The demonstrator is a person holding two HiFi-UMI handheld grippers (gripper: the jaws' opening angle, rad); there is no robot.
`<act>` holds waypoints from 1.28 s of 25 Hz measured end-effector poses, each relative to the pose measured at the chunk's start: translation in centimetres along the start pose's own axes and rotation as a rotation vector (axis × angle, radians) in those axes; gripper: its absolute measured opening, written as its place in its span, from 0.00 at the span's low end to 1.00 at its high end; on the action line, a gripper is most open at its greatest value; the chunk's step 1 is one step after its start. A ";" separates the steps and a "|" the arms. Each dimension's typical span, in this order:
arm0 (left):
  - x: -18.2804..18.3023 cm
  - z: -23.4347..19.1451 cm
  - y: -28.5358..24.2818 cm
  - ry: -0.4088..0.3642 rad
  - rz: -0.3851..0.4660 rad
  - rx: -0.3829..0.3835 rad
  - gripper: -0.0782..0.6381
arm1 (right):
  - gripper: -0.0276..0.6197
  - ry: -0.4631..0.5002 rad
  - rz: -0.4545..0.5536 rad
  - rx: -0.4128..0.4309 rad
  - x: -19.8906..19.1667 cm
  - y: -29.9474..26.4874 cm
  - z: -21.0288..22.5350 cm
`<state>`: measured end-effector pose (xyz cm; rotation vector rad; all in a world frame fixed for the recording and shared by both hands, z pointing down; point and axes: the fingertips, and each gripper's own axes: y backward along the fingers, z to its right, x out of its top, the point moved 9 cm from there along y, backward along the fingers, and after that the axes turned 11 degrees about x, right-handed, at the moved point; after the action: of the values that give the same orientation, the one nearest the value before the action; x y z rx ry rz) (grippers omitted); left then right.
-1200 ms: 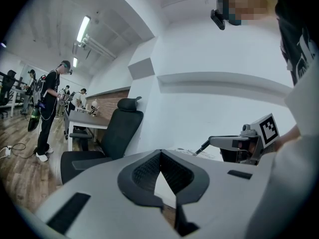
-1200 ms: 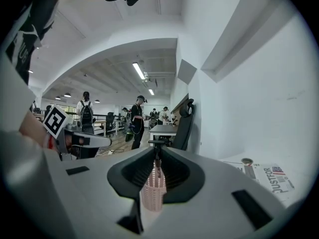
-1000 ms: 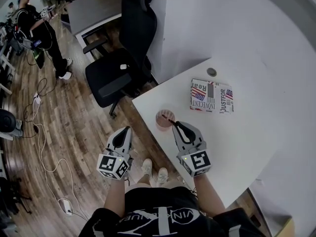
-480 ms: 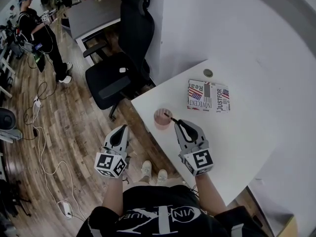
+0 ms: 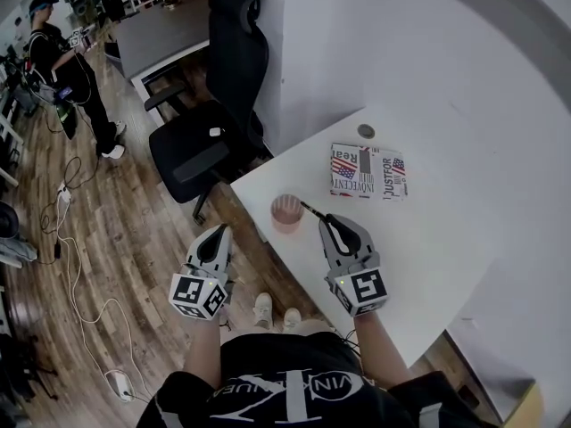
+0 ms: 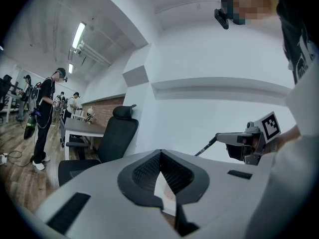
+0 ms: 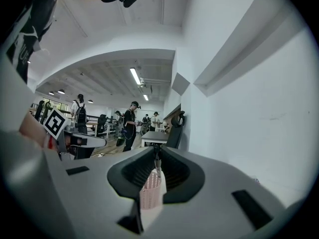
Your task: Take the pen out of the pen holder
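Note:
A pink mesh pen holder [image 5: 286,210] stands near the left edge of the white table [image 5: 428,239]. A dark pen [image 5: 312,210] slants up from the holder's right rim to my right gripper [image 5: 328,222], which is shut on it. In the right gripper view the pen [image 7: 157,164] hangs between the jaws just above the pen holder [image 7: 150,192]; I cannot tell if its tip is still inside. My left gripper [image 5: 219,235] is shut and empty, off the table over the floor. From the left gripper view the right gripper [image 6: 245,142] and pen [image 6: 205,148] show at the right.
A flag-printed book [image 5: 368,172] and a small round grey disc [image 5: 366,131] lie farther back on the table. A black office chair [image 5: 210,132] stands left of it, by a grey desk [image 5: 165,29]. A person [image 5: 58,56] stands far left; cables [image 5: 71,266] trail on the wood floor.
The pen's lower end has shifted from over the holder's middle to its right rim as my right gripper drew back. The left gripper has hardly moved.

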<state>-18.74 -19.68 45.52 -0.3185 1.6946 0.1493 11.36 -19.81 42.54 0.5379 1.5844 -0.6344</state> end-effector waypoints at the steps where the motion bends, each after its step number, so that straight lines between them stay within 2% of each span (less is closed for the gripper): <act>1: 0.0 0.1 0.0 0.000 0.001 -0.002 0.13 | 0.13 0.002 -0.002 -0.005 0.0 0.2 0.1; 11: -0.2 0.7 0.0 0.001 0.010 -0.007 0.13 | 0.13 -0.002 -0.043 -0.053 -0.7 1.6 0.8; 32: -0.7 -0.4 1.4 -0.004 0.027 0.075 0.13 | 0.13 -0.030 -0.102 -0.051 -2.0 1.7 1.4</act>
<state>-19.50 -18.34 46.11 -0.2390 1.6962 0.1056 13.71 -19.49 44.28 0.4097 1.6035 -0.6733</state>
